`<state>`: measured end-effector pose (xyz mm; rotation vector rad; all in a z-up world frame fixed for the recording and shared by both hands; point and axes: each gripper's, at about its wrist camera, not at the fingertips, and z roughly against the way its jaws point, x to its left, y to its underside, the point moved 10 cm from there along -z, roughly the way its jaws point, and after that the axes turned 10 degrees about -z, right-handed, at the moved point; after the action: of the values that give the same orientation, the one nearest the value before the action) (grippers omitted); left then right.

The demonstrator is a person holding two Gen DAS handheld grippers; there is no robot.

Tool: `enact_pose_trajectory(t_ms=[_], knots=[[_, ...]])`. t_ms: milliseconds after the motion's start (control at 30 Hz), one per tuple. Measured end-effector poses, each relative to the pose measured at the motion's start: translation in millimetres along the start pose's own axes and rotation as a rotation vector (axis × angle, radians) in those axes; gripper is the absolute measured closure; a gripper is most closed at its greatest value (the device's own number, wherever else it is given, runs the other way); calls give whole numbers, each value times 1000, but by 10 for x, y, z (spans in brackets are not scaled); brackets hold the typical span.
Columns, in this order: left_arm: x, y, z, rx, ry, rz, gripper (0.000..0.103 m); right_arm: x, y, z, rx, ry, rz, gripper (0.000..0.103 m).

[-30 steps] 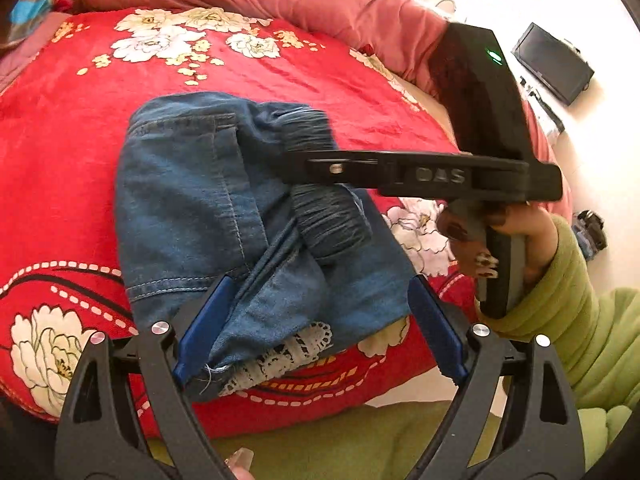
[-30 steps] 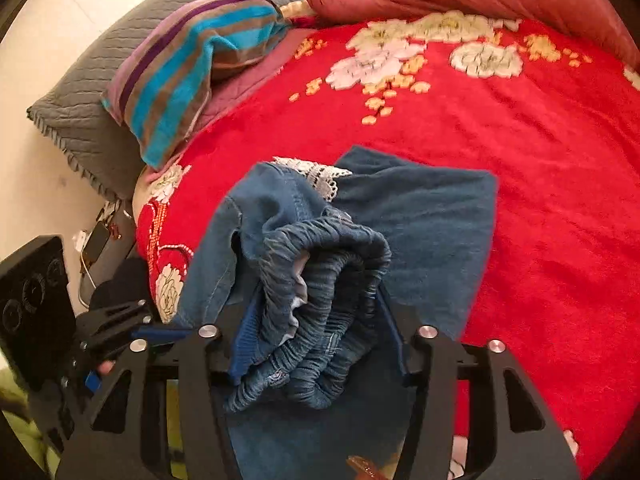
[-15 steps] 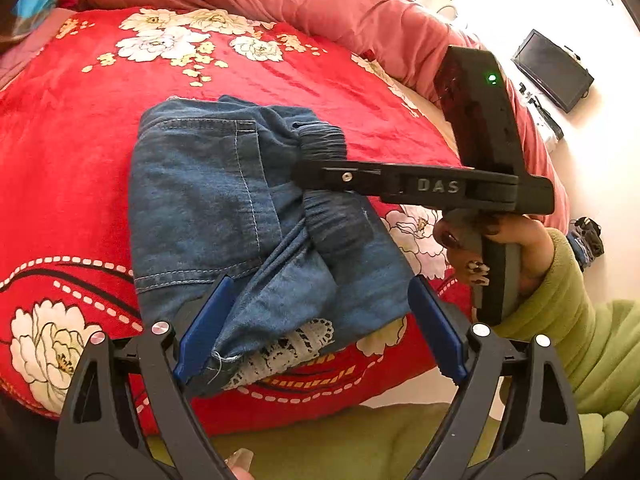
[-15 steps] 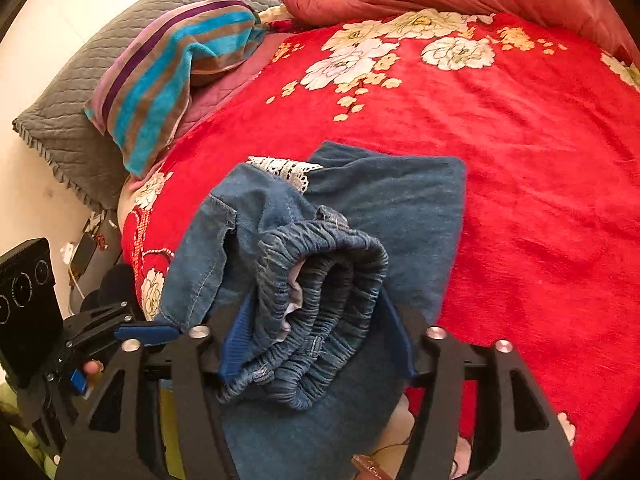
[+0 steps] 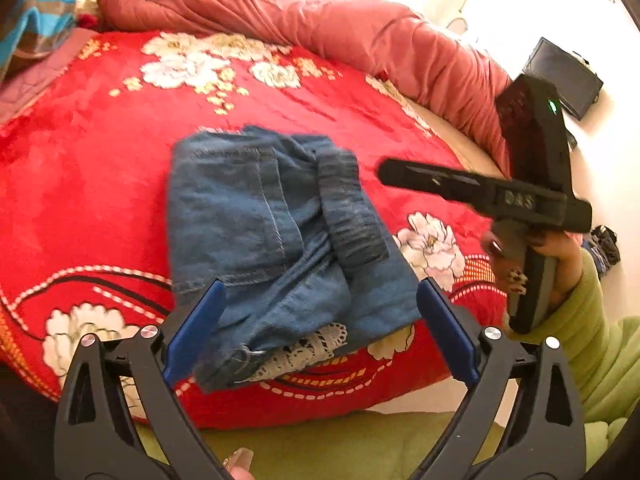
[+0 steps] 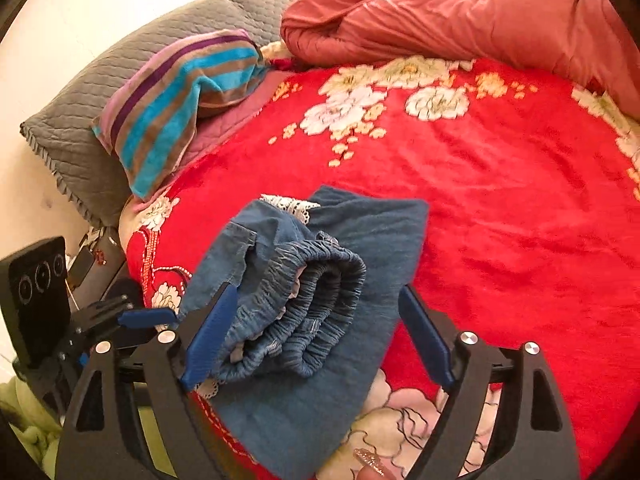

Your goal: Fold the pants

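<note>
The blue denim pants [image 5: 256,220] lie folded in a bundle on the red flowered blanket [image 5: 80,168], near the bed's front edge, lace trim [image 5: 308,350] toward me. My left gripper [image 5: 320,332] is opening, its blue pads wide on either side of the bundle's near edge without pressing it. In the right wrist view the gathered elastic waistband [image 6: 316,308] sits between the pads of my right gripper [image 6: 316,336], which is also opening; the right pad stands clear of the cloth. A hand in a green sleeve [image 5: 600,344] holds the right gripper [image 5: 472,190] to the pants' right.
A striped towel [image 6: 180,108] lies over a grey pillow [image 6: 100,92] at the bed's head. A rolled pink quilt [image 6: 460,16] runs along the far side. A black device [image 5: 564,76] lies on the floor beyond the bed. The left gripper [image 6: 140,316] shows at left.
The right gripper's jaws have spread and released the waistband, and it has drawn back to the right. The pants have settled flatter on the blanket. The left gripper has widened slightly and lifted away.
</note>
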<state>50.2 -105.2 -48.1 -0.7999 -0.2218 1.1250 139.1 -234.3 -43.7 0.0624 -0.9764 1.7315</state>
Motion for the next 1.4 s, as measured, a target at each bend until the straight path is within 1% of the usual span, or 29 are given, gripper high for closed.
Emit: enact_pose_trajectory(t_ms=[33, 133, 367, 433, 600, 733, 800, 833, 867, 900, 933, 967, 1033, 1133, 1233, 1300, 1333, 1367, 1400], knots=[[33, -17, 45, -11, -11, 4, 12, 4, 6, 54, -11, 5, 9, 18], [125, -64, 130, -32, -49, 17, 10, 1, 37, 165, -33, 22, 32, 11], [363, -122, 210, -35, -150, 36, 10, 76, 211, 331, -60, 40, 101, 9], [434, -135, 203, -31, -178, 41, 10, 144, 315, 355, -52, 43, 151, 9], [603, -169, 176, -19, -223, 56, 10, 363, 558, 378, -37, 57, 292, 9], [789, -225, 114, 3, -287, 62, 10, 599, 746, 319, -13, 23, 388, 9], [906, -262, 46, 26, -305, 74, 10, 715, 819, 253, 4, 5, 426, 9], [953, -286, 5, 37, -303, 77, 14, 767, 847, 225, 11, -4, 439, 9], [982, -300, -24, 45, -303, 81, 25, 836, 885, 176, 25, -20, 456, 10], [1027, -322, -81, 61, -291, 94, 32, 904, 910, 135, 33, -33, 473, 13], [1048, -339, -136, 73, -274, 101, 44, 976, 930, 97, 40, -49, 492, 23], [1054, -343, -177, 81, -265, 103, 51, 1018, 928, 67, 44, -56, 505, 33], [1088, -350, -284, 103, -264, 95, 53, 1133, 927, -37, 50, -63, 556, 38], [1105, -299, -390, 127, -262, 91, 53, 1234, 936, -166, 58, -57, 640, 46], [1114, -259, -448, 138, -257, 97, 53, 1304, 933, -369, 64, -24, 753, 48], [1122, -257, -457, 139, -258, 95, 53, 1295, 935, -495, 85, -7, 777, 49], [1128, -258, -456, 139, -259, 97, 52, 1280, 945, -541, 100, -11, 777, 58], [1130, -258, -457, 139, -260, 97, 52, 1269, 998, -594, 162, -56, 760, 81], [1131, -257, -460, 140, -261, 96, 52, 1261, 1047, -594, 204, -90, 744, 90]])
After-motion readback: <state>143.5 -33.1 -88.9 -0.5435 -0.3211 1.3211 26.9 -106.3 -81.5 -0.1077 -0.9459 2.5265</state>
